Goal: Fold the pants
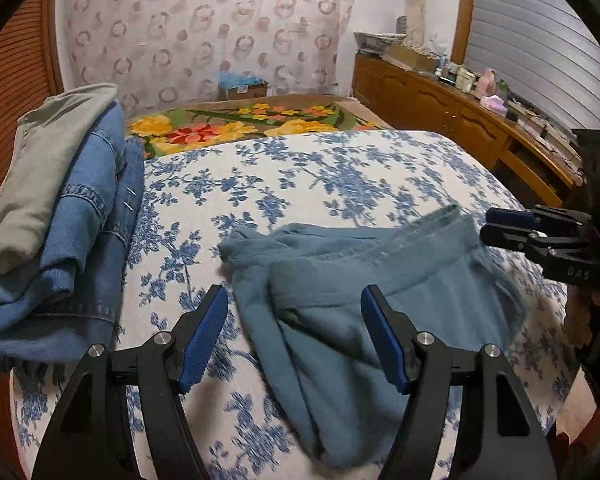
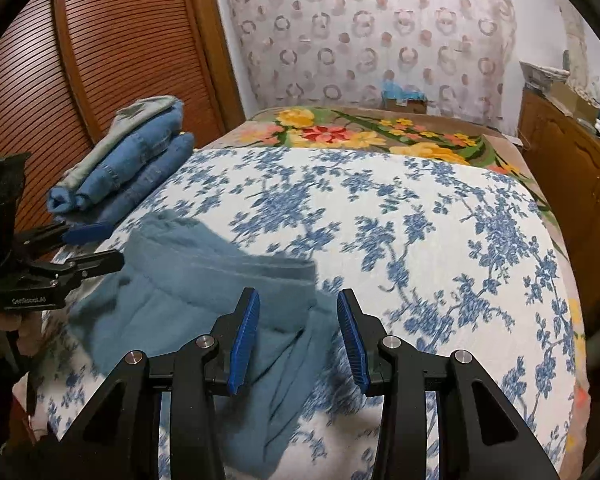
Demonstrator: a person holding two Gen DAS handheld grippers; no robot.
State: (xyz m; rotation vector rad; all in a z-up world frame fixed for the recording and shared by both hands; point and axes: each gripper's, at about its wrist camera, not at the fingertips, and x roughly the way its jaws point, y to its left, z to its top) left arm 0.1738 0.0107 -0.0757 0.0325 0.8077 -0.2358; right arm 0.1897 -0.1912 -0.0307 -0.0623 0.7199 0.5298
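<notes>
The teal pants [image 1: 352,280] lie rumpled on the blue-flowered bedspread [image 1: 300,172], waistband toward the far side and legs bunched toward me. My left gripper [image 1: 295,304] hovers open over their left part, and neither of its blue pads touches the cloth. At the right edge of the left wrist view, my right gripper [image 1: 504,226] reaches in beside the waistband. In the right wrist view the right gripper [image 2: 298,304] hangs over the pants [image 2: 204,292] with jaws apart and nothing pinched. The left gripper [image 2: 96,246] shows at the left, held by a hand.
A stack of folded jeans under a grey-green garment [image 1: 60,200] sits at the bed's left edge, next to a slatted wooden door [image 2: 100,60]. A bright flowered blanket [image 1: 240,124] covers the far end. A cluttered wooden dresser [image 1: 460,104] runs along the right.
</notes>
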